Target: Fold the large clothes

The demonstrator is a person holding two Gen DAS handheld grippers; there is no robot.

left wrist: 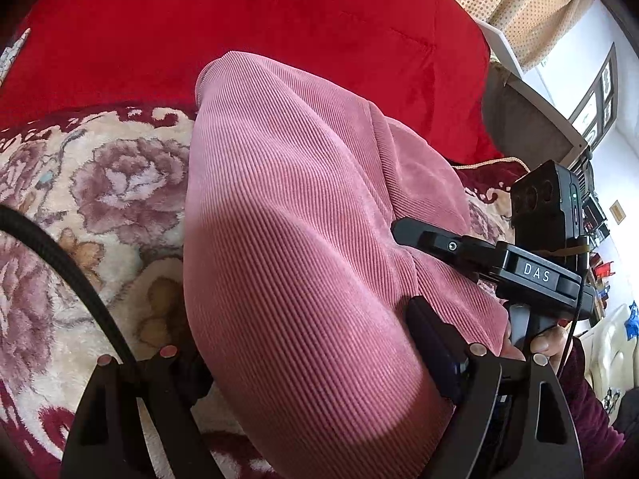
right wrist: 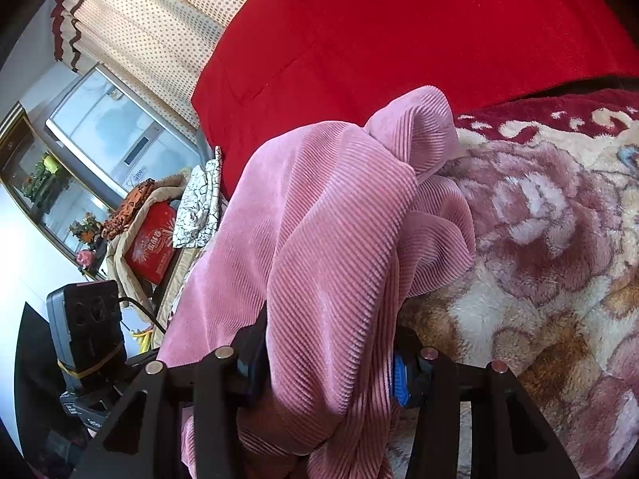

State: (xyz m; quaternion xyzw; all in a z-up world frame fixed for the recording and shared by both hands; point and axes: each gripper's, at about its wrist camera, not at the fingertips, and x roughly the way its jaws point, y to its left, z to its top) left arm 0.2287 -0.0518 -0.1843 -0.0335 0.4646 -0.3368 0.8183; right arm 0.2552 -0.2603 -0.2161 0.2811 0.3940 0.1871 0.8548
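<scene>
Fold in progress: left gripper (left wrist: 319, 359) and right gripper (right wrist: 327, 363) each clamp the pink corduroy garment (left wrist: 287, 215), lifted in bunches over the floral blanket (left wrist: 100, 199) (flattening and further folds remain).

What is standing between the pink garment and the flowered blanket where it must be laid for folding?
Nothing visible. Both claws, left and right, are shut on the pink corduroy garment, and it hangs directly over the flowered blanket. The red cushion lies behind, not underneath.
</scene>
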